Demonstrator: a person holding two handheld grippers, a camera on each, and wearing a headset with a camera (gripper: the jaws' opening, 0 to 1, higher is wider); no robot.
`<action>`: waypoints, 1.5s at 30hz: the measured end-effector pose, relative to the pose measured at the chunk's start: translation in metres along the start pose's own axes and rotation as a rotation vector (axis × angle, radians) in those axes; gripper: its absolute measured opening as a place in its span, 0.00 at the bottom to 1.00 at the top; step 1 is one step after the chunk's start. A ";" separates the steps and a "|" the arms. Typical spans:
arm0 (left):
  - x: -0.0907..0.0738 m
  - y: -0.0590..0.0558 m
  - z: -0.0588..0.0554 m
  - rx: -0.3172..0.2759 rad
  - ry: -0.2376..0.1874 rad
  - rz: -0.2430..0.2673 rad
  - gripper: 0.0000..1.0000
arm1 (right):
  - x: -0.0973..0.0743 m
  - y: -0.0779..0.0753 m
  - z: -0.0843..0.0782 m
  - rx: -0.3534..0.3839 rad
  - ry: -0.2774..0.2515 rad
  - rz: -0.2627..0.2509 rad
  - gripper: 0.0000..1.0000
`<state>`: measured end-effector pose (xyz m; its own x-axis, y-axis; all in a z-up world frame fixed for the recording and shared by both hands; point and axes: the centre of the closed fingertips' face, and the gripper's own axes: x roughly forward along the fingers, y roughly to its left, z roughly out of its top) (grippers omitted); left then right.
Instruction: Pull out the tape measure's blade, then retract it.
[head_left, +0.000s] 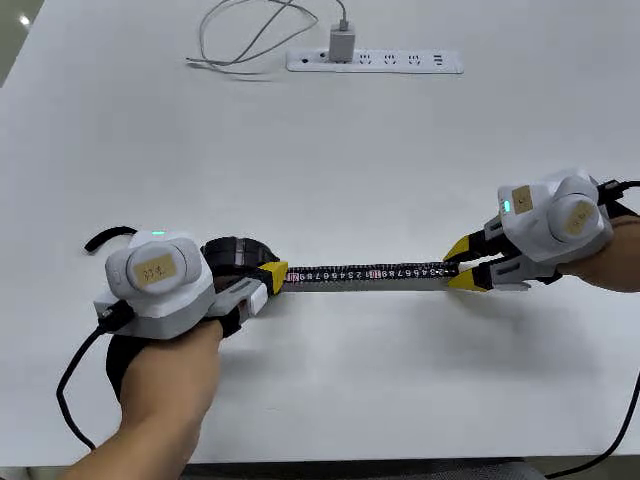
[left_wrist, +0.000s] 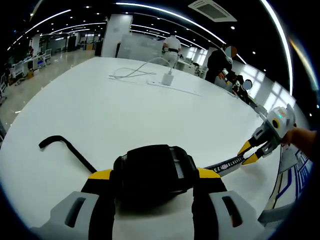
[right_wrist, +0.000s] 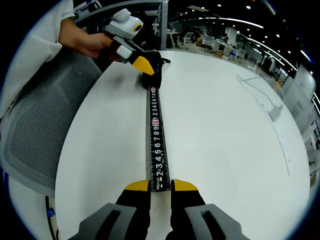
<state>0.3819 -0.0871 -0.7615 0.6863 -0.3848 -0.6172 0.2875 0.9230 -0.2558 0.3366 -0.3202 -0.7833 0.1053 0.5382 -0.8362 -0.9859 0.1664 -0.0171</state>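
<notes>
Working at a broad white table (head_left: 420, 140), you have a large open office around you: long ceiling light strips, rows of desks far off, and people (left_wrist: 172, 44) standing beyond the table's far end. A grey mesh chair (right_wrist: 35, 135) sits just off the table's near edge, on your side.

Most of the tabletop is bare. The widest free stretch lies between the drawn-out tape and the white power strip (head_left: 375, 61) near the far edge, where a charger (head_left: 342, 43) is plugged in and its pale cable (head_left: 240, 40) loops off to the left. The near edge runs close below your forearms, so room on that side is tight.

The black tape measure (head_left: 232, 254) sits on the table at your left, near that edge, with its black strap (head_left: 105, 238) trailing out to the left. Your left gripper (left_wrist: 154, 176) is clamped around the tape measure's body, one yellow-tipped jaw on each side. The blade (head_left: 365, 272) runs out to the right, low over the table, numbers facing up. Your right gripper (right_wrist: 161, 186) is pinched on the blade's free end, well apart from the left one.
</notes>
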 end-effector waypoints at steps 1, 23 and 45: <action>0.000 0.000 0.000 0.000 0.000 0.000 0.58 | 0.001 -0.001 0.001 0.003 -0.002 -0.002 0.11; 0.002 0.003 0.000 -0.009 0.003 -0.009 0.58 | 0.017 -0.002 0.026 0.001 -0.051 0.008 0.11; 0.002 0.003 0.000 -0.018 0.001 -0.014 0.58 | 0.034 -0.002 0.053 0.015 -0.112 0.015 0.11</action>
<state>0.3842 -0.0853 -0.7632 0.6815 -0.3981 -0.6141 0.2853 0.9172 -0.2780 0.3494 -0.2582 -0.7830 0.1051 0.6294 -0.7699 -0.9855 0.1694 0.0039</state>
